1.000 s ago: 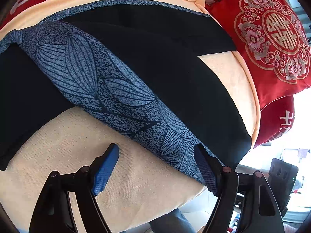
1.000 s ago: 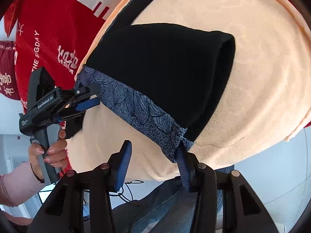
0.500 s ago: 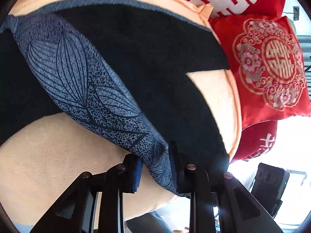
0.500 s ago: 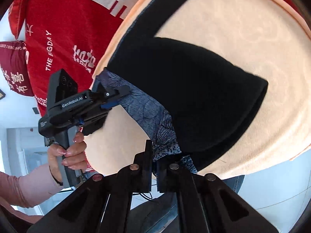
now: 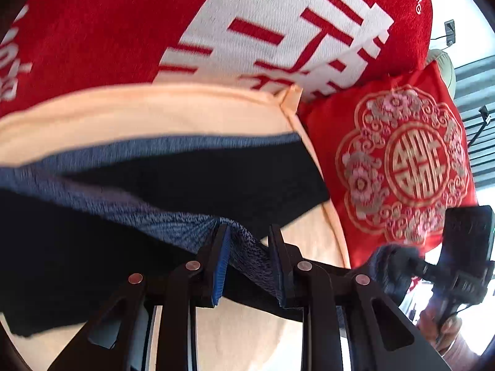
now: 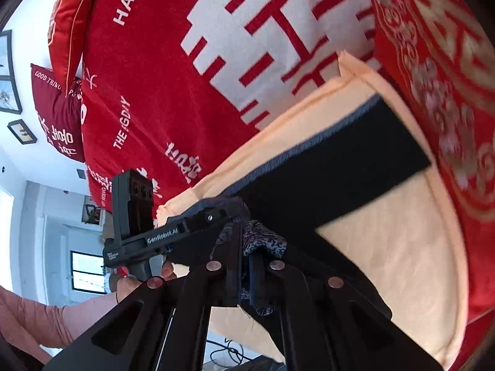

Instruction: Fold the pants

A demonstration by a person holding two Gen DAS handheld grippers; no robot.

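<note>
Black pants [image 5: 198, 182] with a blue patterned waistband [image 5: 173, 225] lie on a peach cushion [image 5: 161, 114]. My left gripper [image 5: 249, 247] is shut on the blue band near the cushion's front edge and holds it lifted. My right gripper [image 6: 246, 244] is shut on the other end of the band [image 6: 263, 241] and holds it raised. The black pant legs [image 6: 334, 182] stretch away over the cushion [image 6: 396, 247]. The left gripper's body [image 6: 161, 232] shows close to the left of the right gripper. The right gripper's body [image 5: 464, 247] shows at the right of the left wrist view.
A large red blanket with white characters [image 5: 216, 31] stands behind the cushion. A red embroidered pillow [image 5: 411, 167] sits at the cushion's right side. Another red pillow [image 6: 58, 111] is at the far left. The person's hand [image 6: 139, 281] holds the left gripper.
Both grippers closed on the blue waistband, then lifted it and carried it toward the back of the cushion. The two grippers have come close together.
</note>
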